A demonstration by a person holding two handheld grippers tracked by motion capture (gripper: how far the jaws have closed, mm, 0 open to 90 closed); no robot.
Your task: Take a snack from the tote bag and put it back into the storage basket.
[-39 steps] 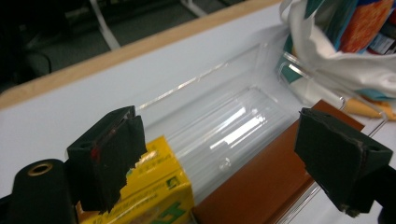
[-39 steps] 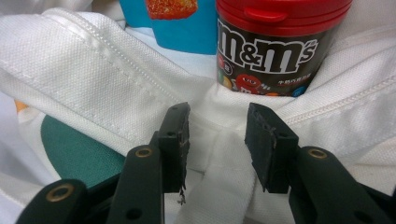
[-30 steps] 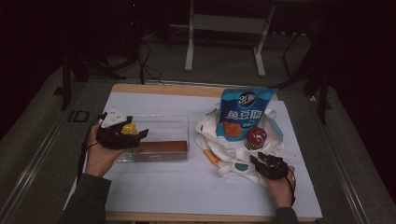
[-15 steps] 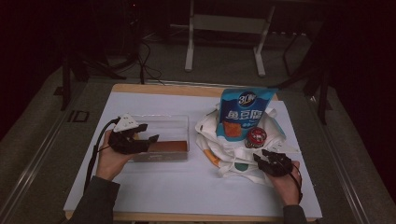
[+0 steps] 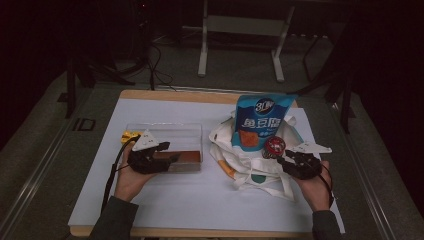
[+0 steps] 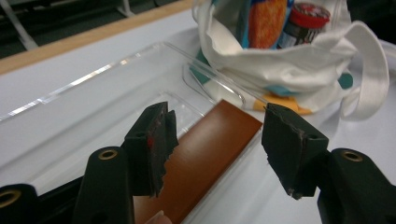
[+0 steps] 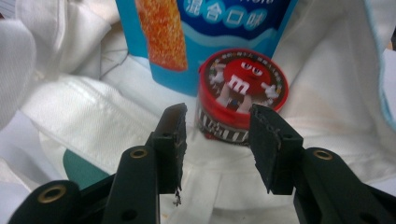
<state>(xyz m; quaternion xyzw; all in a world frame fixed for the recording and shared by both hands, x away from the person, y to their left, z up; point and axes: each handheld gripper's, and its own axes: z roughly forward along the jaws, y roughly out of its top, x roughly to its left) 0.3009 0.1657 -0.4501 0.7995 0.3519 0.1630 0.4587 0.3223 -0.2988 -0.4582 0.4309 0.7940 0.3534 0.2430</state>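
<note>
At centre right of the high view, the right gripper (image 7: 217,140) holds released jaws before the candy jar (image 7: 242,93) in the white bag (image 7: 93,126). The left gripper (image 6: 215,144), jaws just closing yet apparently gripping nothing, hovers over the brown bar (image 6: 205,154) in the clear tray (image 6: 93,112).

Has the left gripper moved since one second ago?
Yes. The left gripper has moved toward the person, from the clear box's far left corner to its near wall, its fingers just closing, with nothing held, over the brown slab.

Yellow object (image 5: 131,135) behind clear box (image 5: 165,131)
</note>
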